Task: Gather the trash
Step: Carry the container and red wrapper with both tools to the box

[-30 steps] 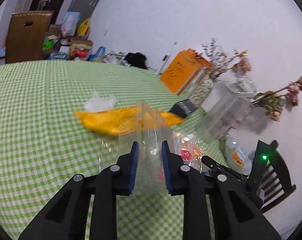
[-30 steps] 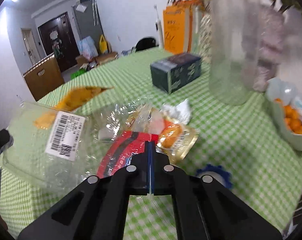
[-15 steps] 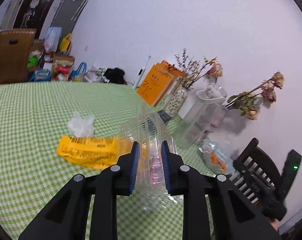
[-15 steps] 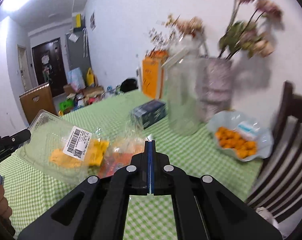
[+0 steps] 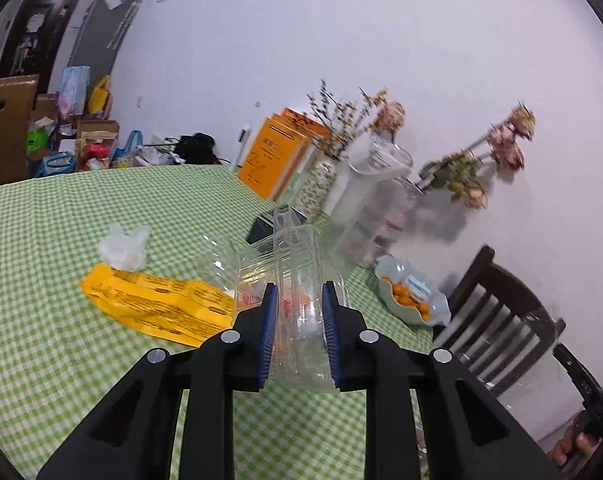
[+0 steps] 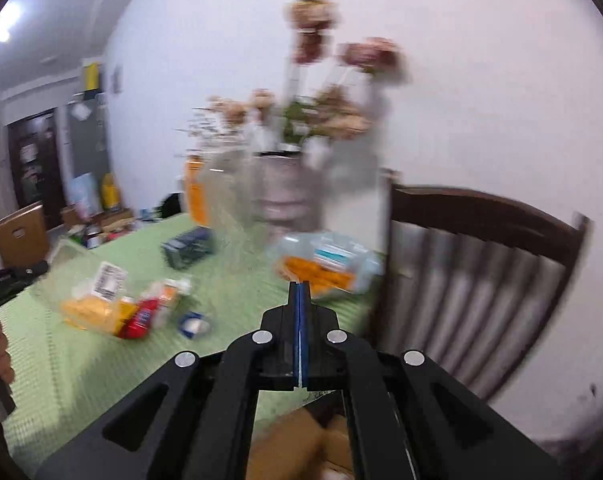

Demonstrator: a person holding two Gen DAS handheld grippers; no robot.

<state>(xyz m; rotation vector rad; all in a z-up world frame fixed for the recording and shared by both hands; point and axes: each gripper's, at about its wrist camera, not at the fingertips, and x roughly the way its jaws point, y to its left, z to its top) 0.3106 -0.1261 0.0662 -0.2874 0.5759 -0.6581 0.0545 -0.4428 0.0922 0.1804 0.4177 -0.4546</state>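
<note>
One clear clamshell (image 5: 297, 280) between left tongs (image 5: 299, 320).

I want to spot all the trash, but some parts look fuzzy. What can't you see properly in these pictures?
- Right wrist view: motion blur smears the flowers and the fruit dish; the label on the clear plastic box is unreadable.
- Right wrist view: the right gripper hides most of the cardboard box below.
- Left wrist view: the left gripper covers the bottom of the clear plastic box.
- Left wrist view: print on the yellow wrapper is too small.
</note>
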